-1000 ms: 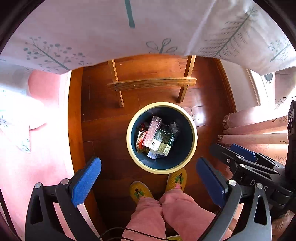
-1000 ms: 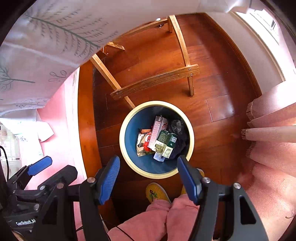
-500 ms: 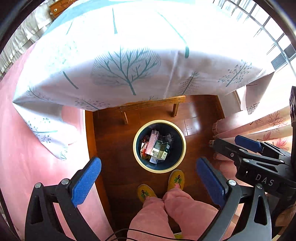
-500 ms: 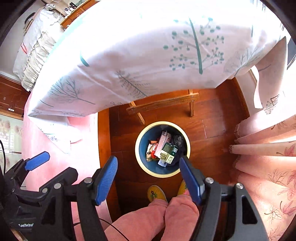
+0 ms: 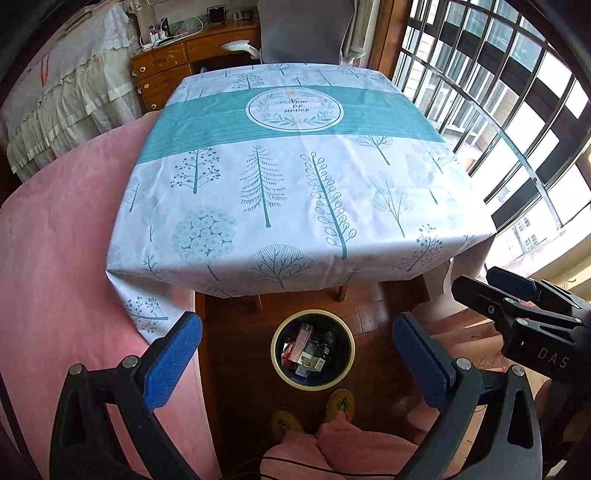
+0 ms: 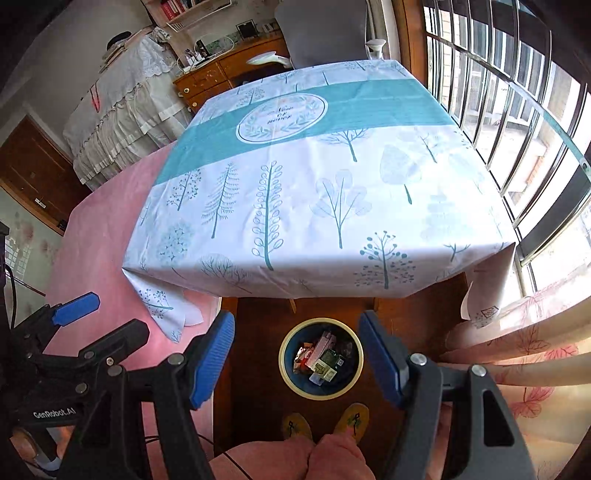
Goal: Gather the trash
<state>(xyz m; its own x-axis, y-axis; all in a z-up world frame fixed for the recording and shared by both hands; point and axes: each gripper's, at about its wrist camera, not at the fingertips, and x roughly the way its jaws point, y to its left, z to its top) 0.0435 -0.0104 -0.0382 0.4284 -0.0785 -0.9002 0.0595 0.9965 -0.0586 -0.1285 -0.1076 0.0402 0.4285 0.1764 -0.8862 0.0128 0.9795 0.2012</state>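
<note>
Left gripper [image 5: 297, 354]: fingers wide apart, nothing between them; it points steeply down over the floor in front of the table.
Right gripper [image 6: 297, 360]: fingers apart too, and empty.
Trash: cartons and wrappers [image 5: 308, 354] lie inside the round bin [image 5: 275, 350], which stands on the wooden floor near the table's near edge, just beyond the person's yellow slippers [image 6: 356, 415].
Table: the tree-print tablecloth [image 5: 295, 184] looks bare; I see no litter left on it.
Step in hand: I judge the collecting is about finished, and this is a check of the table top.
How to do it well: keep both grippers high and clear of the cloth's hanging edge, and look over the whole top and its corners before stopping.
Hidden: the floor under the table, behind the hanging cloth.
Cut off: the table's far edge is partly covered by a grey chair [image 5: 303, 29].
Hard to make out: what each piece in the bin is, and how full the bin is.
</note>
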